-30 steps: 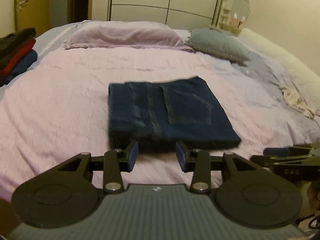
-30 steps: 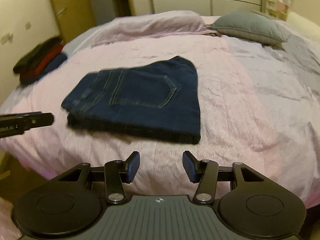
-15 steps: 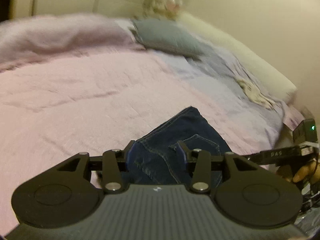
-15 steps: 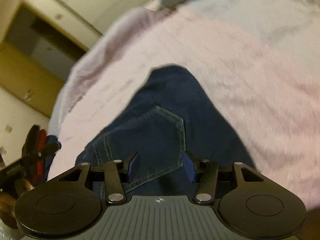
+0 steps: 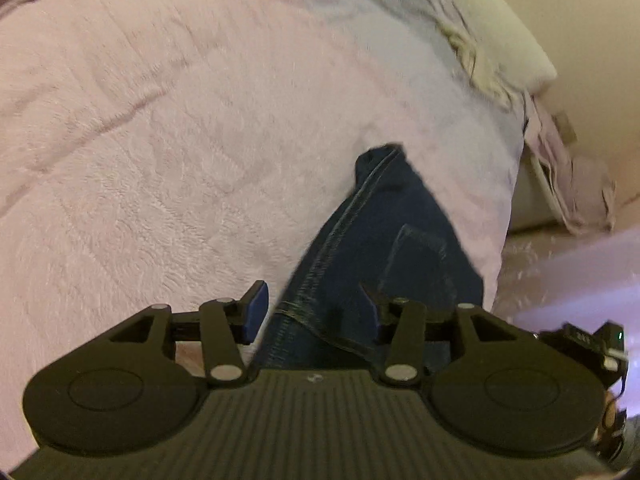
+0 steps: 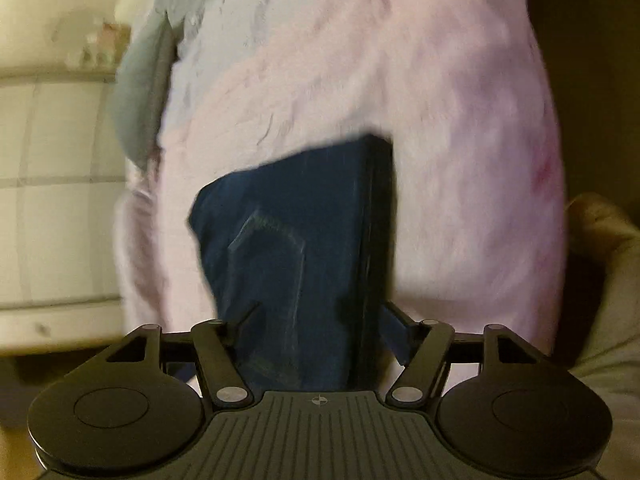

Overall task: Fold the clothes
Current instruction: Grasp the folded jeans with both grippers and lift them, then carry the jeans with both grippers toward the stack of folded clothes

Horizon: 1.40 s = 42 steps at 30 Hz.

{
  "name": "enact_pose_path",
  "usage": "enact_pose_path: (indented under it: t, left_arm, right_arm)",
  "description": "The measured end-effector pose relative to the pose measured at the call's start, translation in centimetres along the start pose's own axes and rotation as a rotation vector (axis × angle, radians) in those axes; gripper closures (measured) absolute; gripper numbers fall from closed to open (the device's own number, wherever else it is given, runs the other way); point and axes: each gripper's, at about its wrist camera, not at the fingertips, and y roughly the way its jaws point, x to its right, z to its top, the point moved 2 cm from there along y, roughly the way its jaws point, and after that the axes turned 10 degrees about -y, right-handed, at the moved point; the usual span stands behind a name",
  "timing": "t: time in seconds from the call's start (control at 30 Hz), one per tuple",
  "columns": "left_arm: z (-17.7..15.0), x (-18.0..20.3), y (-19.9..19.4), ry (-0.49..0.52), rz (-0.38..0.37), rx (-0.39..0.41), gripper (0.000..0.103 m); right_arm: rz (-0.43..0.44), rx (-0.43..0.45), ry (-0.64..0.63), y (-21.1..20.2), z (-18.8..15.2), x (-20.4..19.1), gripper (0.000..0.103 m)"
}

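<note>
Item 1: folded jeans [image 5: 380,248], dark blue denim, back pocket and stitched seam showing on top. They lie on the pink bedspread [image 5: 160,140] near one edge of the bed, in a thick stack of layers (the stacked side shows in the right wrist view).

Item 2: left gripper [image 5: 314,310], its 2 fingers apart, 1 blue pad [image 5: 255,312] over the bedspread and the other over the denim, straddling the near edge of the jeans.

Item 3: right gripper [image 6: 320,330], fingers spread wide either side of the jeans; contact cannot be told through the blur.

Item 4: grey pillow [image 6: 138,92], toward the far edge of the bed.

Item 5: cream cloth [image 5: 476,56], crumpled along the bed's edge by the wall.
</note>
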Motion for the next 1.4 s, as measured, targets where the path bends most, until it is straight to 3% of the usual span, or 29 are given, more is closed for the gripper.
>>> enact_pose_path:
  t: [0.23,0.43,0.53,0.73,0.87,0.97,1.0,1.13,1.4]
  left_arm:
    - [0.8,-3.0,4.4,-0.086,-0.152,-0.129,0.051]
    - [1.1,-4.9,7.9,-0.187,-0.304,-0.227,0.053]
    - [0.9,-4.2,8.5,-0.165,-0.336,-0.214,0.058]
    - [0.9,-5.2,9.8,-0.194,-0.36,-0.238,0.058]
    - [0.7,-4.5,10.3,-0.197,-0.358,-0.224,0.064]
    - [0.0,-3.7,9.3,-0.196,-0.369,-0.203,0.07]
    - [-0.4,-3.2,8.8,-0.197,-0.373,-0.193,0.073]
    - [-2.8,-1.0,6.2,-0.212,-0.414,-0.147,0.078]
    - [-8.5,0.3,1.1,-0.436,-0.47,0.023,0.08]
  right_arm:
    - [0.041,0.097,0.054,2.4,-3.4,1.5,0.036]
    - [0.098,0.159,0.07,4.3,-4.0,2.6,0.037]
    - [0.081,0.154,0.01,4.1,-4.0,1.5,0.037]
    - [0.073,0.122,-0.061,4.6,-4.0,1.3,0.044]
    - [0.07,0.082,-0.045,6.2,-3.3,1.7,0.046]
    - [0.076,0.055,-0.054,5.7,-3.0,1.0,0.074]
    - [0.087,0.036,-0.059,4.9,-2.8,1.1,0.077]
    - [0.094,-0.033,-0.12,2.0,-1.4,0.2,0.08]
    - [0.151,-0.185,-0.307,0.6,-0.6,-7.4,0.082]
